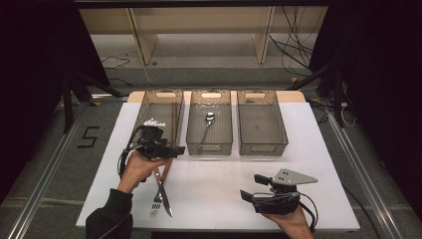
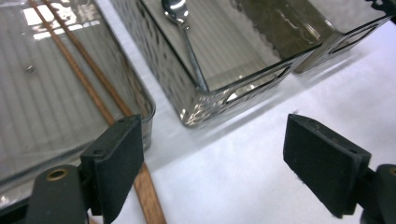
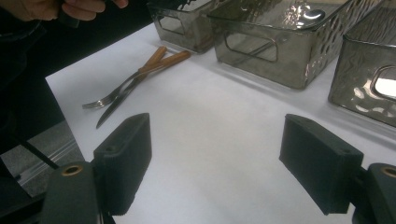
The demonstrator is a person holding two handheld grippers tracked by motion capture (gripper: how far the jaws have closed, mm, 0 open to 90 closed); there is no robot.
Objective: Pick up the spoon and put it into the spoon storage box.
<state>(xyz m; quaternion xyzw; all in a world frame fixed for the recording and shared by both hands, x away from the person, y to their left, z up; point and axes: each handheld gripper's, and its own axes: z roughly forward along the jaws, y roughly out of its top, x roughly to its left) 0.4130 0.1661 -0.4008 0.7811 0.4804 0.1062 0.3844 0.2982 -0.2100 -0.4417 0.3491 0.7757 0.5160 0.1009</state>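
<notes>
A fork (image 1: 158, 200) and a knife (image 1: 166, 204), both with wooden handles, lie crossed on the white table (image 1: 224, 179) at the front left. My left gripper (image 1: 174, 150) hovers over their handle ends, just in front of the left bin (image 1: 149, 102), with its jaws open and nothing between them. In the left gripper view (image 2: 219, 156) one wooden handle (image 2: 150, 200) passes under the left pad. The right gripper (image 1: 253, 186) rests open at the front right, and its own view (image 3: 222, 158) looks toward the fork (image 3: 100, 102) and knife (image 3: 109, 113).
Three smoky plastic bins stand in a row at the back. The left bin holds chopsticks (image 2: 79, 70), the middle bin (image 1: 211, 146) a spoon (image 1: 209, 119), and nothing shows in the right bin (image 1: 262, 148). Bare white table lies between the grippers.
</notes>
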